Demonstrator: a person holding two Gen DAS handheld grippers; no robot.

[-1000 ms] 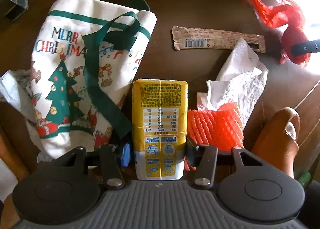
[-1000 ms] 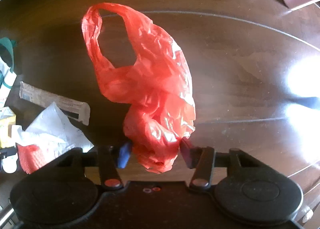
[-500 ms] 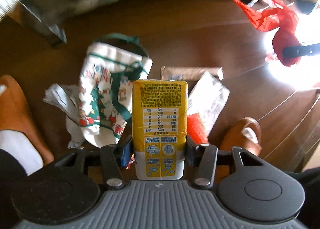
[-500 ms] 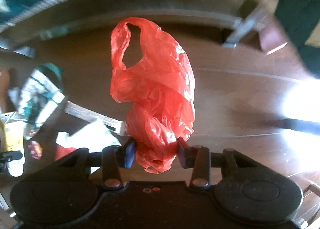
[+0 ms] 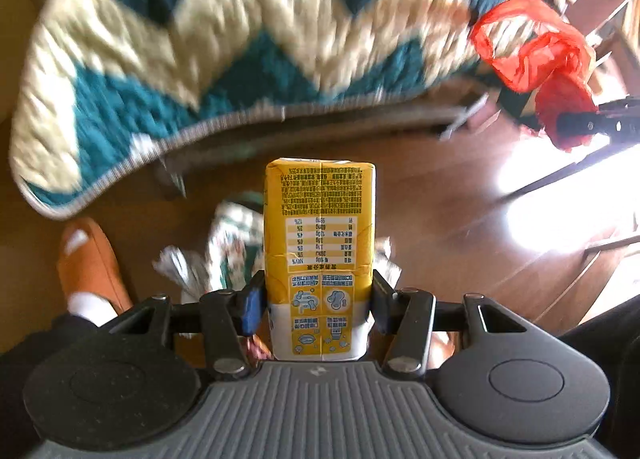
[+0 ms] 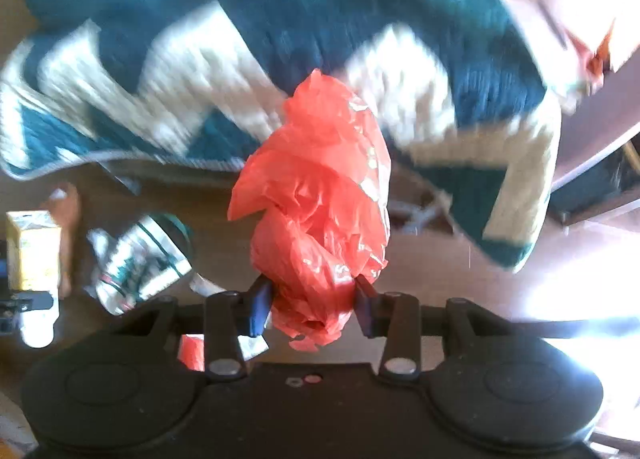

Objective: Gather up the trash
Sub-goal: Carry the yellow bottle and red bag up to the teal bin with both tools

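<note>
My left gripper (image 5: 318,305) is shut on a yellow drink carton (image 5: 319,243) and holds it upright, high above the wooden floor. The carton also shows at the left of the right wrist view (image 6: 33,251). My right gripper (image 6: 312,305) is shut on a crumpled red plastic bag (image 6: 320,211), which also shows at the upper right of the left wrist view (image 5: 536,59). Below on the floor lie the Christmas tote bag (image 6: 140,259), white paper (image 5: 176,267) and a bit of orange foam net (image 6: 191,351), partly hidden by the grippers.
A teal and cream zigzag blanket (image 5: 224,51) hangs over furniture ahead, blurred. An orange slipper on a foot (image 5: 90,263) is at the lower left. Bright sunlight glares on the floor (image 5: 560,203) at the right.
Both grippers have risen and tilted up with their loads. The floor trash has shrunk and dropped low in view, and the blanket now fills the top.
</note>
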